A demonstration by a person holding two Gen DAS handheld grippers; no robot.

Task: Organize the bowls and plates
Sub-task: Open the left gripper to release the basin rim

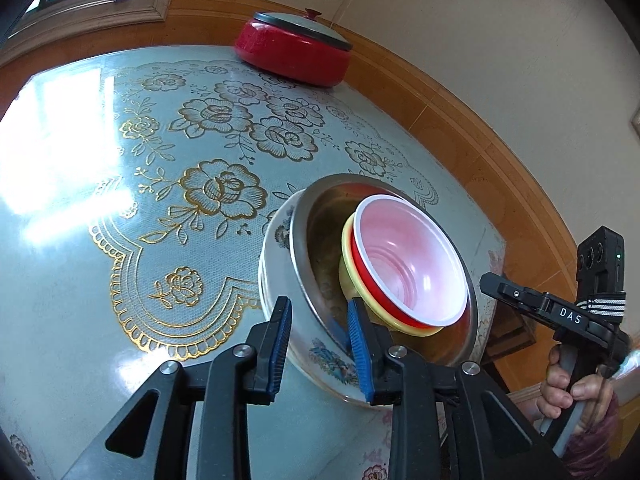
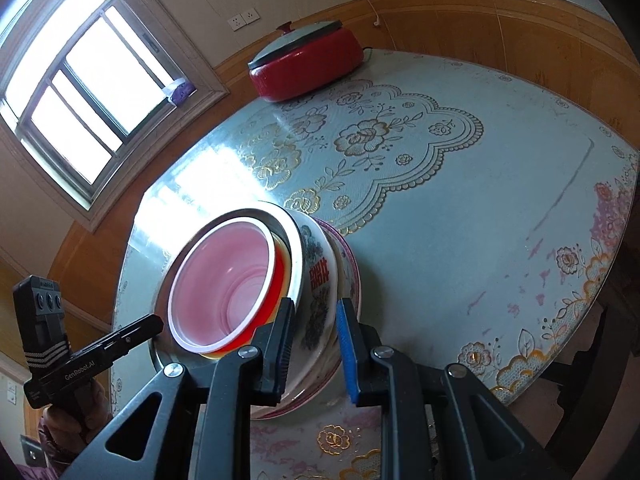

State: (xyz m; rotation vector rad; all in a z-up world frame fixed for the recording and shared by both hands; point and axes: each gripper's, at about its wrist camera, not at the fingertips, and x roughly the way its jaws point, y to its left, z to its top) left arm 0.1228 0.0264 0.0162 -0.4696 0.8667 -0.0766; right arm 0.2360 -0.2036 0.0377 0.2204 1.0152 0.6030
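Observation:
A nested stack stands on the table: a red bowl with a white-pink inside [image 1: 408,260] [image 2: 224,284] sits in a yellow bowl [image 1: 352,276], inside a metal bowl [image 1: 316,240] [image 2: 294,252], inside a white enamel basin with flowers [image 1: 276,264] [image 2: 320,280], on a pink-rimmed plate [image 2: 352,276]. My left gripper [image 1: 320,348] straddles the near rim of the basin and metal bowl, its fingers [image 1: 280,344] not pressed tight. My right gripper [image 2: 314,348] straddles the basin's wall from the other side, its fingers [image 2: 346,352] wide of it.
A red lidded pot [image 1: 292,48] [image 2: 308,60] stands at the table's far edge by the wall. The round table [image 1: 120,200] [image 2: 480,220] has a blue floral cloth under glass. A window [image 2: 76,92] is at the left.

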